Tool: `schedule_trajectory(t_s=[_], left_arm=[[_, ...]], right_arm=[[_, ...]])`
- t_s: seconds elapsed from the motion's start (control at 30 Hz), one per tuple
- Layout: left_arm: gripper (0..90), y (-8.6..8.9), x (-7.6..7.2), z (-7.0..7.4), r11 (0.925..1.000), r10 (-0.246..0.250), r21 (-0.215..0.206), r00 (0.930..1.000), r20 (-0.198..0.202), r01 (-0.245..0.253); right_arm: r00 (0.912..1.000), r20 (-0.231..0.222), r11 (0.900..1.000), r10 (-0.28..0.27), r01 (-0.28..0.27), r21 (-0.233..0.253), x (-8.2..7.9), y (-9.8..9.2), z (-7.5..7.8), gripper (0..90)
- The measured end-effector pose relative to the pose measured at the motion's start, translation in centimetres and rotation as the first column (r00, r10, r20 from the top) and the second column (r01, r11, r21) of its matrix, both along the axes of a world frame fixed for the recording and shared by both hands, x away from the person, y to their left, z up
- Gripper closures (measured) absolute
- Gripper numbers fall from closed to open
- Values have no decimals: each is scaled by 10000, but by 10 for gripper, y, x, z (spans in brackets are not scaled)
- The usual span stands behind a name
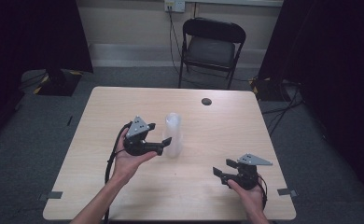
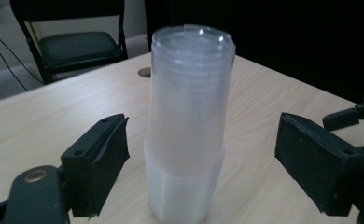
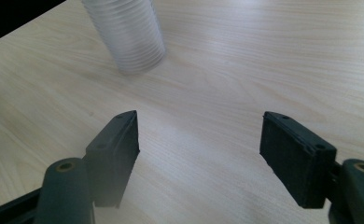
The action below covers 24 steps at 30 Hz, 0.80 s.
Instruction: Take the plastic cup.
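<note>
Left gripper view: clear cup stack (image 2: 187,126), seemingly unlabelled, between spread jaws.

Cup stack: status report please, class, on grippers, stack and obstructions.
Left gripper open, jaws either side of the cup stack, not touching. Right gripper open, apart from the stack. Stack upright on table. Nothing in the way.

Your forearms are bare, no sleeves showing; your left gripper (image 1: 163,136) and right gripper (image 1: 224,169) are black, each topped by a grey three-cornered plate; black cables trail back; the flat jaws carry small screw holes.
</note>
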<state>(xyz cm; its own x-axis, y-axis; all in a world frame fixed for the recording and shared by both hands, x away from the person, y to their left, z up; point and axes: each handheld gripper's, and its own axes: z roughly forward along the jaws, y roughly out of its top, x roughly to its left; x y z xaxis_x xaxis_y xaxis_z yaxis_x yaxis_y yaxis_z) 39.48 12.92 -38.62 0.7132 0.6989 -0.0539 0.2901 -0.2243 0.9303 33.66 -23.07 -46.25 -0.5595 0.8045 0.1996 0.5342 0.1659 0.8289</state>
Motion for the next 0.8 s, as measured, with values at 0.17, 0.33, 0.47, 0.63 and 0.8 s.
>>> schedule_trajectory(t_s=[0.17,0.33,0.47,0.63,0.8], left_arm=[[167,-9,12,13,9991,-232,-340,9997,125,236],[167,-15,23,11,9987,-233,-446,9997,81,237],[157,-20,36,8,9995,-201,-267,9996,-209,196],[158,-27,44,0,9993,-309,220,9994,-177,313],[167,-31,47,-5,9989,-428,197,9988,-245,432]], right_arm=[[10000,3,10000,53,-52,-79,-1,1,-1,278],[10000,-24,10000,46,-46,-69,-1,0,-2,278],[10000,-51,10000,-5,5,-78,-1,0,-2,278],[10000,-76,9999,55,-55,-86,-1,-1,-3,278],[9998,-169,9999,109,-109,-15,0,-1,-5,271]])
